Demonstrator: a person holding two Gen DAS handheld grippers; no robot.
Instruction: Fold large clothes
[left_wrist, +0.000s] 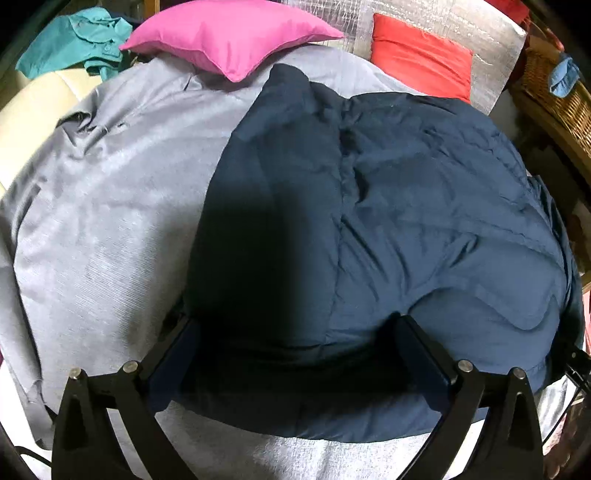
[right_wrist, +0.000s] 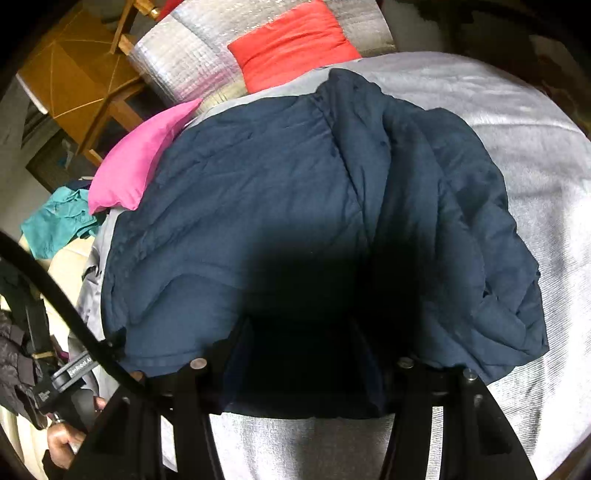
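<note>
A large navy quilted jacket (left_wrist: 388, 206) lies bunched on a grey bed cover (left_wrist: 110, 221). My left gripper (left_wrist: 291, 325) is open, its two fingers spread wide around the jacket's near hem, with the padded edge bulging between them. In the right wrist view the same jacket (right_wrist: 288, 192) lies on the grey cover (right_wrist: 535, 155). My right gripper (right_wrist: 303, 332) is also open, its fingers set wide at the jacket's near edge, which lies in deep shadow between them. The left gripper's body and the hand holding it show at the lower left of the right wrist view (right_wrist: 55, 384).
A pink cushion (left_wrist: 229, 33) and a red cushion (left_wrist: 421, 55) lie at the far side of the bed. A teal garment (left_wrist: 74, 40) lies far left. A wicker basket (left_wrist: 554, 96) stands at the right. A wooden stool (right_wrist: 81, 81) stands beyond the bed.
</note>
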